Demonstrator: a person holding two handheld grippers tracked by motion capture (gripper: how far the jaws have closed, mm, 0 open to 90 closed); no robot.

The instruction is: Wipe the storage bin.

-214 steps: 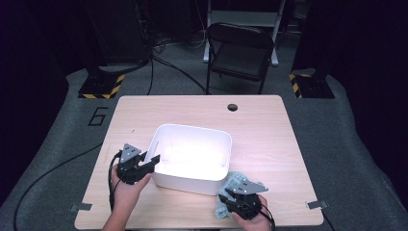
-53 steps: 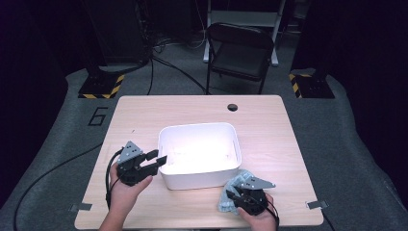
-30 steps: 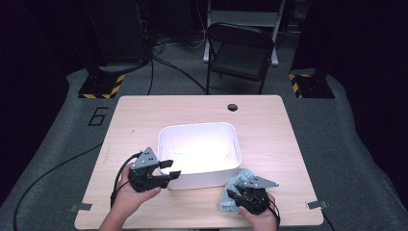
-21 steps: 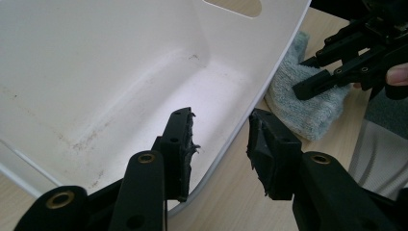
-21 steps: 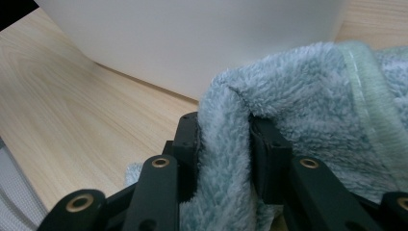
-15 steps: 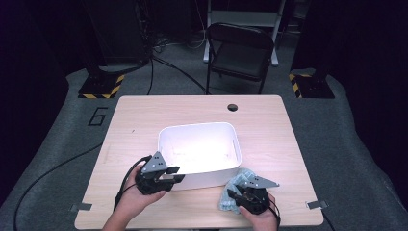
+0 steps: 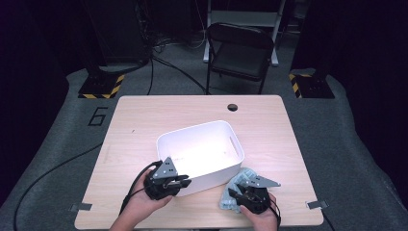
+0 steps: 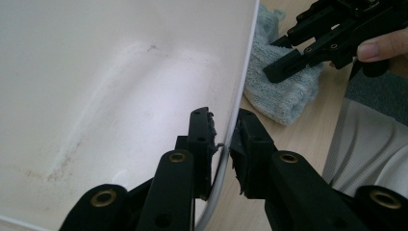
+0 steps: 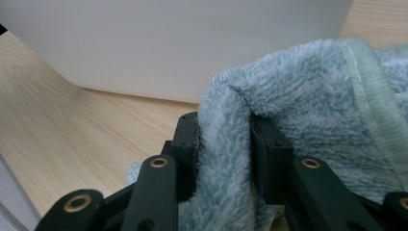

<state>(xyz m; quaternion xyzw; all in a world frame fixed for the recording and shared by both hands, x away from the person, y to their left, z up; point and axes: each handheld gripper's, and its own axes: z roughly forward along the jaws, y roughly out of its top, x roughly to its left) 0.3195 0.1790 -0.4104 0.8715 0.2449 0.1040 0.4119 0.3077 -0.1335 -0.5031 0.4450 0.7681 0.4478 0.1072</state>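
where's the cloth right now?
In the high view the blue-green cloth lies on the table's near right part, against the white tub's front right corner, with a fold pinched in the right gripper.

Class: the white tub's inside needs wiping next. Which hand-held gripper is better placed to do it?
Right. The right hand-held gripper already pinches the blue-green towel beside the white tub; the left hand-held gripper is clamped on the tub's wall.

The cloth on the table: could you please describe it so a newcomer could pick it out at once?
On the wooden table stands a white tub. Beside its near right corner lies the cloth, pinched by the right hand-held gripper. It is the one soft, fluffy, pale blue-green thing there.
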